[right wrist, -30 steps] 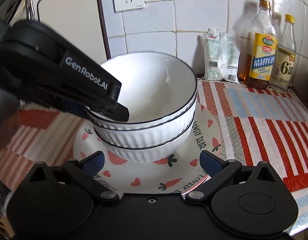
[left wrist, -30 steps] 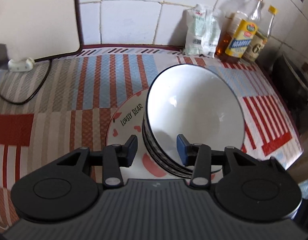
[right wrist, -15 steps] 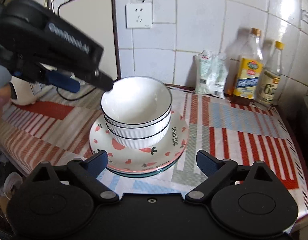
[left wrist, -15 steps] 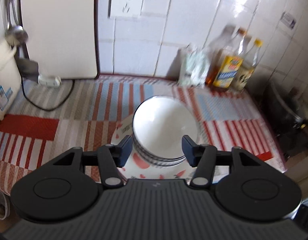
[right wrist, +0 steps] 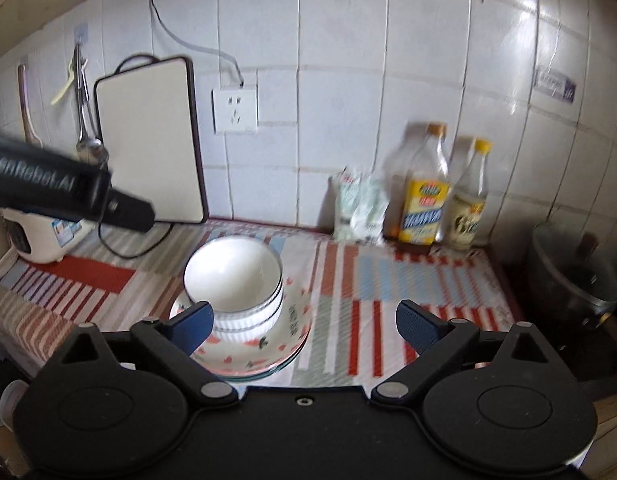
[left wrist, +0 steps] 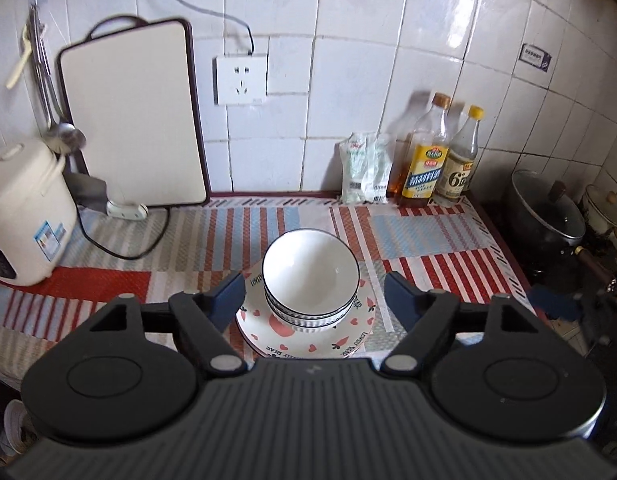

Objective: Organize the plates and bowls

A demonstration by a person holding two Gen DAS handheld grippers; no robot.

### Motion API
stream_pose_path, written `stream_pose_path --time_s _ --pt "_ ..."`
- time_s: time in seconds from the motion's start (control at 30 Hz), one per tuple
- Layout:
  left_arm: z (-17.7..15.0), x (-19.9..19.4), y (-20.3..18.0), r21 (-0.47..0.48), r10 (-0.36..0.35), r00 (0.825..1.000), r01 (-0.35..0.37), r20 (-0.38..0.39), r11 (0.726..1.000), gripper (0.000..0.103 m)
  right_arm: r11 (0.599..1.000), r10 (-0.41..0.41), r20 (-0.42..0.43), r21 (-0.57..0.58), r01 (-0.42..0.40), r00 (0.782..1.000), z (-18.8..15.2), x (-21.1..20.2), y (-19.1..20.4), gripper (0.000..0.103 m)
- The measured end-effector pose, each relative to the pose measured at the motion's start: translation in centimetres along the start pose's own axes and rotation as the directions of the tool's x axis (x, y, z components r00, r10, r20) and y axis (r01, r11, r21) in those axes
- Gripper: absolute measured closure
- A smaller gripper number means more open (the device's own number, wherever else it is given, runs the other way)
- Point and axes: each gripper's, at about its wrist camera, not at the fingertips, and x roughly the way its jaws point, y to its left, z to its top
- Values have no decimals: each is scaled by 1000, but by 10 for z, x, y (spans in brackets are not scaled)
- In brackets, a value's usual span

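Observation:
A stack of white bowls with dark rims (left wrist: 310, 276) sits on a stack of heart-and-carrot patterned plates (left wrist: 296, 340) on the striped cloth. The same bowls (right wrist: 234, 280) and plates (right wrist: 264, 354) show in the right wrist view. My left gripper (left wrist: 313, 294) is open and empty, held high above and in front of the stack. My right gripper (right wrist: 304, 324) is open and empty, also well back from the stack. The left gripper's body (right wrist: 60, 194) crosses the left side of the right wrist view.
A white rice cooker (left wrist: 22, 212) and a cutting board (left wrist: 134, 116) stand at the back left with a power cord (left wrist: 120, 250). A bag (left wrist: 366, 168) and two bottles (left wrist: 426, 158) stand at the back wall. A lidded pot (left wrist: 546, 212) sits on the stove at right.
Both grippers have pulled up and back from the bowl stack. The left gripper's jaws have opened wider. The bowls and plates have stayed in place.

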Motion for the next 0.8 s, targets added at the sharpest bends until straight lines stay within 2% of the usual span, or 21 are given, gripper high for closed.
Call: stream_pose_path --time_s 0.17,0.27,0.37,0.47,0.57,0.63,0.8 --pt "1 -22 -6 7 15 1000 -15 -1 1000 22 1000 -6 23 -20 6 1000 19 -29 -3 3" --pt "0 -35 -8 2 20 1000 -20 3 1000 12 1000 -7 22 -24 7 1000 26 -43 -6 2" --pt "-1 -45 -9 -3 11 1000 -11 9 1000 10 1000 -11 24 -9 11 1000 31 -56 -13 0" --pt "-5 -51 -8 -15 13 1000 -13 10 1000 4 999 -3 -30 42 4 1000 34 -62 -22 0" --pt "-11 -56 -10 -1 39 999 -39 15 999 3 996 7 -77 88 0 997 31 -66 -30 0" --pt "-14 -56 -11 18 62 998 -62 4 998 3 995 -7 -80 103 15 997 29 -69 -33 0" --pt "-19 -58 -15 52 70 997 -68 -31 996 3 993 -43 -90 104 52 995 29 -79 -37 0"
